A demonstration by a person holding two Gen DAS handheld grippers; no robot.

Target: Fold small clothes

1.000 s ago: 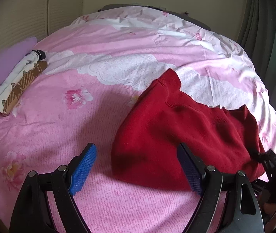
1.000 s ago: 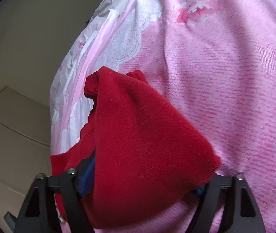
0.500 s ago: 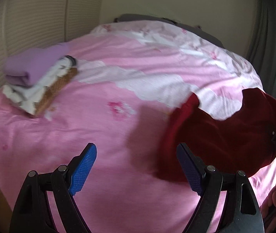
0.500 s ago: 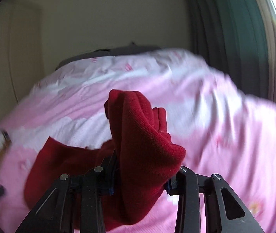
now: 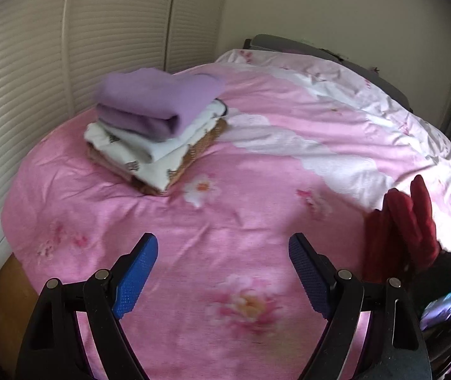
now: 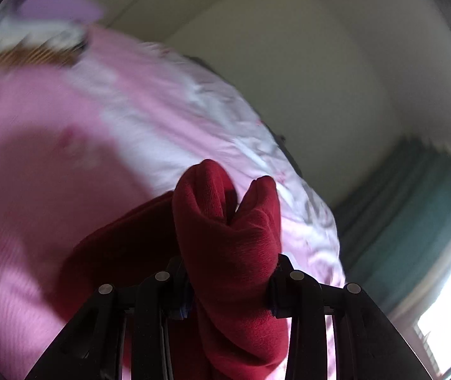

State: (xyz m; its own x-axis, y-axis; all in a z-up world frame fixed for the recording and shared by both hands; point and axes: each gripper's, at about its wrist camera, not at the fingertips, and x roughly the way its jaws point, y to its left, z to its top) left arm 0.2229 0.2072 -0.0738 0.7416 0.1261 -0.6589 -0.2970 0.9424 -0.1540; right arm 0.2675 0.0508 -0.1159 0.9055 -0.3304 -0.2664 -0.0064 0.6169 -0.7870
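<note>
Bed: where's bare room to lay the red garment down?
Free: the pink bedspread between the folded stack and the red garment, ahead of the open left gripper. Crowded: far-left corner under the stack.

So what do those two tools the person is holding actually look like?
The left tool is a black plastic frame with silver rivets and two fingers faced in blue dimpled pads. The right tool has the same black, riveted frame; its pads are mostly hidden. No cables or sleeves show.

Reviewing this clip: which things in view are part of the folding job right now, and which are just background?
In play:
- red garment, bunched and clamped in the right gripper
- left gripper, open and holding nothing
- stack of folded clothes
- pink bedspread

Background:
- louvered doors
- teal curtain
</note>
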